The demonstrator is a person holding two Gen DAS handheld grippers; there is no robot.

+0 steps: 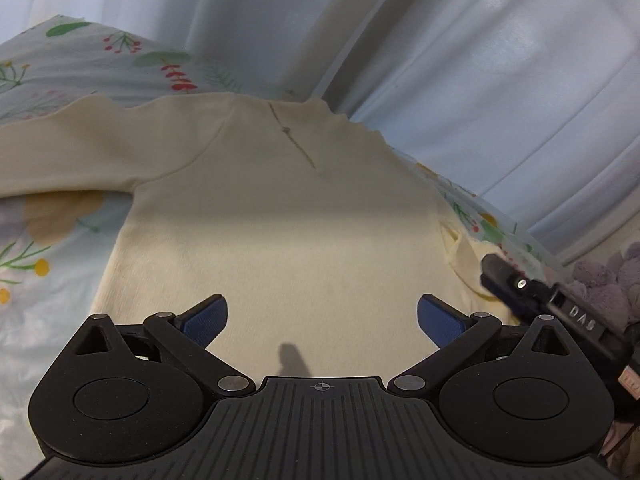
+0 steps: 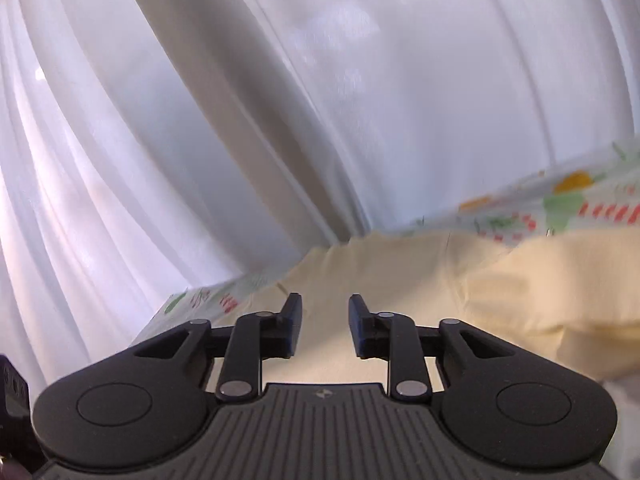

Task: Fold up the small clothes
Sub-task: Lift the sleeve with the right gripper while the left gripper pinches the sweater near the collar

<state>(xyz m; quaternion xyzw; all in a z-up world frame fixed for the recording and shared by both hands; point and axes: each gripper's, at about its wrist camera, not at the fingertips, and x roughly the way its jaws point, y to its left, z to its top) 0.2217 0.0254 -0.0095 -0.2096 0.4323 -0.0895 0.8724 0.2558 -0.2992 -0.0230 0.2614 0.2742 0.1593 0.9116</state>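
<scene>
From the left wrist view, one cream long-sleeved top (image 1: 272,216) lies spread flat on a bed covered by a floral sheet (image 1: 36,248), its neckline toward twelve o'clock and one sleeve stretching out to nine o'clock. The left hand-held gripper (image 1: 322,320) hovers above the lower body of the top with its two blue pads (image 1: 208,322) wide apart and nothing between them. At four o'clock the black tip of the right hand-held gripper (image 1: 516,284) shows beside the folded sleeve at the top's edge, and one lilac plush thing (image 1: 612,280) sits at the frame edge at three o'clock. White curtains (image 1: 480,80) hang behind the bed. From the right wrist view, blurred, the right hand-held gripper (image 2: 325,328) points across the cream top (image 2: 400,280) toward the curtains (image 2: 240,120); its two fingers stand slightly apart, holding nothing, and the floral sheet (image 2: 560,204) shows at three o'clock.
</scene>
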